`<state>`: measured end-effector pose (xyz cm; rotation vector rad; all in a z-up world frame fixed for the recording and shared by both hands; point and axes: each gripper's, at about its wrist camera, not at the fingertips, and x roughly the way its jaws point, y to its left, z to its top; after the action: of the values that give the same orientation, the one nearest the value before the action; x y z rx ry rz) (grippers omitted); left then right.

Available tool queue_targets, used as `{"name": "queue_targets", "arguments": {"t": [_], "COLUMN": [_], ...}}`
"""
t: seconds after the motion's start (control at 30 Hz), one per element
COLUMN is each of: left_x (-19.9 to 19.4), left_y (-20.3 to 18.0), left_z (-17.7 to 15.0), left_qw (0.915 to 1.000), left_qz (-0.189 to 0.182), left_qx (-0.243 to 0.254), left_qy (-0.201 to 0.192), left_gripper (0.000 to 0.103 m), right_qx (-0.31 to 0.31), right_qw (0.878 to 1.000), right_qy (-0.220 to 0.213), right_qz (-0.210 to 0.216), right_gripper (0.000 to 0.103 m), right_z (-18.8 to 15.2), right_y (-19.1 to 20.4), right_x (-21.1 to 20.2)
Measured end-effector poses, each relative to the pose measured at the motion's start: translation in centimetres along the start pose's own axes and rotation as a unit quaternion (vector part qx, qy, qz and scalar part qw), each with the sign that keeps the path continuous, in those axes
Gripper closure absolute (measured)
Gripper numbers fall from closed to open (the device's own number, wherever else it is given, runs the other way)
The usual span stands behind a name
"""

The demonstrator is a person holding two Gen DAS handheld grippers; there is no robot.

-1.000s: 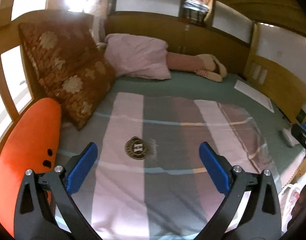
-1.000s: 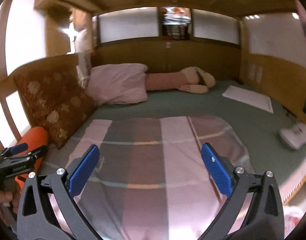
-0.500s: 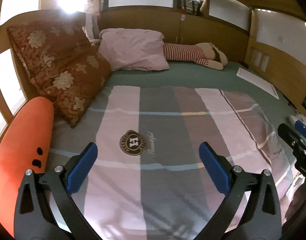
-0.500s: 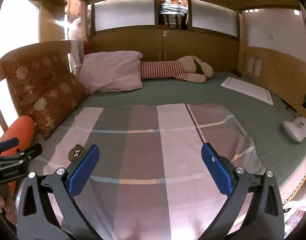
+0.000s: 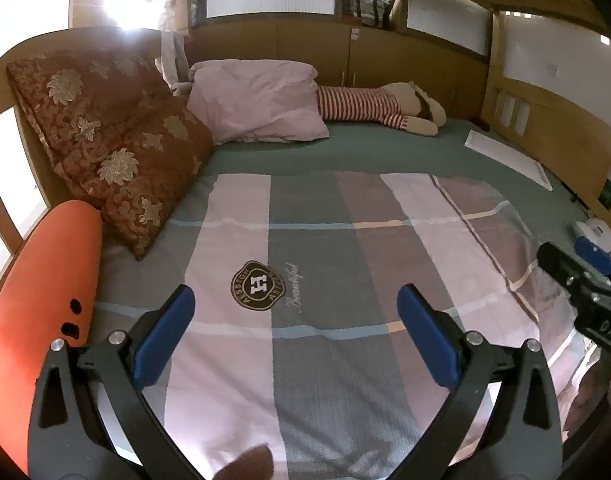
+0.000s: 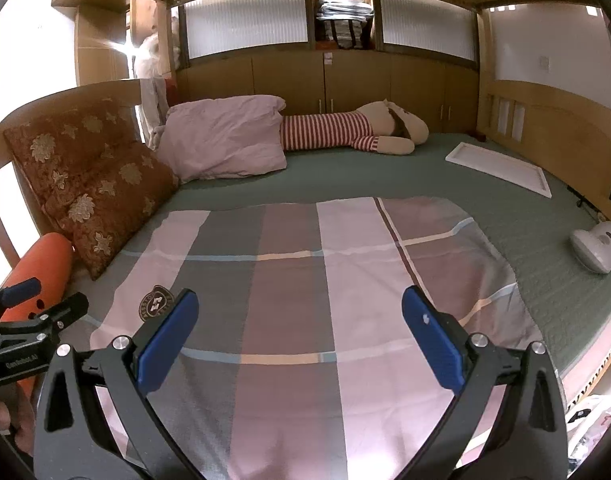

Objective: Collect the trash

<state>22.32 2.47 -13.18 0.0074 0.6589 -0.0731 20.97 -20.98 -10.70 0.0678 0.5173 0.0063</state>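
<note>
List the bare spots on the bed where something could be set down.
Free: the striped pink-grey blanket ahead of both grippers, and the green sheet strip between the blanket's far edge and the pink pillow. Crowded: the left edge, with brown floral cushions and the orange bolster; the right edge holds the flat white panel and white device.

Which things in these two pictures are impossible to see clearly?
- Left wrist view: brown blur at the bottom edge, cut off; unidentifiable.
- Right wrist view: pale bag-like thing at the lower right, cut by the lens rim.
- Right wrist view: striped plush toy, its lower part hidden behind the pink pillow.
- No clear trash visible.
</note>
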Motion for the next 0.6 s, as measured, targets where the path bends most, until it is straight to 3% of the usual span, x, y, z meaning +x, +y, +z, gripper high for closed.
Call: {"name": "queue_targets", "arguments": {"t": [0.6], "left_x": [-0.27], "left_y": [-0.37], "left_z": [0.43], "left_qw": [0.9998], "left_qz": [-0.019], "left_qx": [0.000], "left_qy": [0.003], "left_gripper": [0.003], "right_qx": [0.001], "right_qw": [1.000], "right_qy": [0.002], "right_qz": [0.001], "right_gripper": [0.004], "right_z": [-0.02], "right_y": [0.08], "right_x": [0.06]}}
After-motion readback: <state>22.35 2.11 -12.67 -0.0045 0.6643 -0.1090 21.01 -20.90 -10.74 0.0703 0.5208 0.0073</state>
